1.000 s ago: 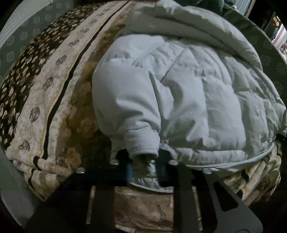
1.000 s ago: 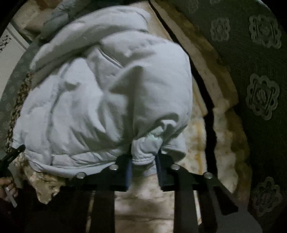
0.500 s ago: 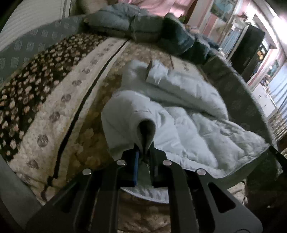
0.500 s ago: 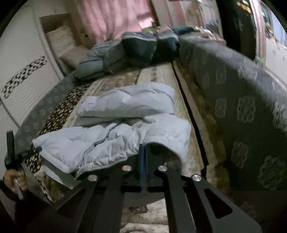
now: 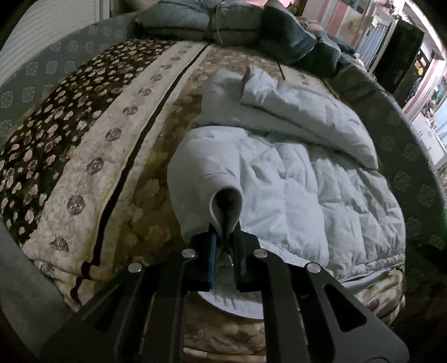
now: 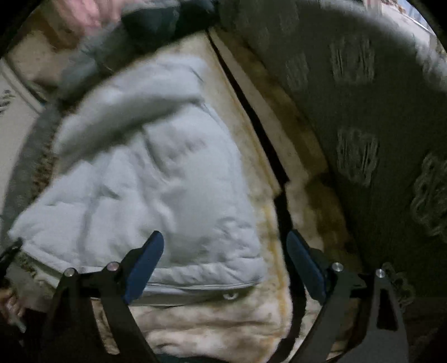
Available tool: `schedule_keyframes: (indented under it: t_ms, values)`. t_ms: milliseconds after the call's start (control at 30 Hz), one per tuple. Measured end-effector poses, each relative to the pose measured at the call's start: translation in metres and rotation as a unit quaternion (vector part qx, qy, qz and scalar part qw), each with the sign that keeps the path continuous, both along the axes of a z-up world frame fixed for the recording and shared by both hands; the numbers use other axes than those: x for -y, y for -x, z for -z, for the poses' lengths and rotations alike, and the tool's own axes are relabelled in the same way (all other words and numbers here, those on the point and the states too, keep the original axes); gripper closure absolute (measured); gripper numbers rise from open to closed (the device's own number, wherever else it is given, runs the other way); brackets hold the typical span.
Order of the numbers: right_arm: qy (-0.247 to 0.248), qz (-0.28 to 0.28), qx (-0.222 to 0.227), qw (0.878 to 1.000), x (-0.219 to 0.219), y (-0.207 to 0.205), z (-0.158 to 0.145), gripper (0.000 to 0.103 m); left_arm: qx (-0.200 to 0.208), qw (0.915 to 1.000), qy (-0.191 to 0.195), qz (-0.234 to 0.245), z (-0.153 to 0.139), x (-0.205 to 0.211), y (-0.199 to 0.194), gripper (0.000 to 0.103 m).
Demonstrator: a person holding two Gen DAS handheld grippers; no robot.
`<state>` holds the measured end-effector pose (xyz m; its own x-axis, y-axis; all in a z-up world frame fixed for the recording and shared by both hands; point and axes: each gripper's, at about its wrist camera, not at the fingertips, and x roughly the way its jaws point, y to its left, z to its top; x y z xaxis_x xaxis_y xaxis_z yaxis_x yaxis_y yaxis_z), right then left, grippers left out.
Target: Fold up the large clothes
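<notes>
A pale blue quilted puffer jacket lies spread on the patterned bedspread. My left gripper is shut on the jacket's sleeve cuff and holds it raised near the bed's near edge, over the jacket's left side. In the right wrist view the jacket lies flat, blurred by motion. My right gripper is open and empty, its blue-padded fingers spread over the jacket's near right corner.
Folded dark quilts and pillows are stacked at the bed's far end. A grey-green patterned padded side runs along the bed's right. A dark cabinet stands at far right. The left hand shows at the right view's lower left.
My right gripper has let go of its sleeve cuff and opened wide; that sleeve now lies on the jacket. My left gripper stays shut on its cuff and has lifted it back.
</notes>
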<state>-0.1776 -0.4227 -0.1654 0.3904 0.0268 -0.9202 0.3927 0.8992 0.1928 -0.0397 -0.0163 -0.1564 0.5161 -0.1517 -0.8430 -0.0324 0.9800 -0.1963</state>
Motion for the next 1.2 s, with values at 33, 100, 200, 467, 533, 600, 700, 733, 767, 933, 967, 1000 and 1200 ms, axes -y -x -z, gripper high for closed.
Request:
schedule_keyframes:
  t_ms: [33,100,200,467,533,600,700,733,767,933,967,1000,1200]
  values:
    - [-0.013,-0.001,-0.018,1.0,-0.001,-0.004,0.015,0.013,-0.004,1.0,-0.002,0.0,0.003,0.002,-0.002,0.096]
    - [-0.029,-0.022,-0.037,0.999,-0.008,-0.009,0.036,0.016,-0.014,0.9999,-0.007,0.001,0.012,0.003,-0.005,0.096]
    - [-0.011,-0.08,-0.033,0.996,-0.032,-0.015,0.031,0.067,-0.015,0.9998,-0.01,0.006,0.018,0.006,-0.008,0.096]
    - [0.024,-0.121,0.119,0.985,-0.065,0.016,-0.075,0.09,0.051,0.9986,0.005,0.013,-0.024,0.005,0.0,0.097]
    - [0.028,-0.134,0.145,0.98,-0.07,0.031,-0.101,0.091,0.069,0.9974,0.021,0.007,-0.04,-0.002,0.003,0.097]
    - [0.024,-0.136,0.172,0.975,-0.071,0.043,-0.124,0.091,0.088,0.9953,0.04,-0.004,-0.057,-0.016,0.007,0.098]
    - [-0.003,-0.124,0.201,0.972,-0.06,0.051,-0.145,0.091,0.113,0.9917,0.062,-0.009,-0.084,-0.039,0.013,0.097]
    - [-0.013,-0.121,0.206,0.971,-0.058,0.049,-0.146,0.091,0.114,0.9907,0.073,-0.012,-0.091,-0.048,0.012,0.097]
    - [-0.025,-0.116,0.21,0.97,-0.053,0.048,-0.15,0.091,0.111,0.9903,0.082,-0.012,-0.095,-0.054,0.009,0.097]
    - [-0.038,-0.122,0.207,0.97,-0.056,0.014,-0.155,0.091,0.106,0.9918,0.071,-0.015,-0.103,-0.053,-0.023,0.097]
    - [-0.037,-0.123,0.204,0.97,-0.056,0.005,-0.157,0.091,0.106,0.9918,0.07,-0.016,-0.103,-0.051,-0.031,0.097]
    - [-0.038,-0.121,0.203,0.971,-0.054,-0.004,-0.159,0.091,0.105,0.9917,0.071,-0.021,-0.103,-0.049,-0.041,0.097]
    - [-0.064,-0.076,0.206,0.974,-0.02,-0.07,-0.161,0.091,0.117,0.9893,0.073,-0.047,-0.113,-0.036,-0.109,0.097]
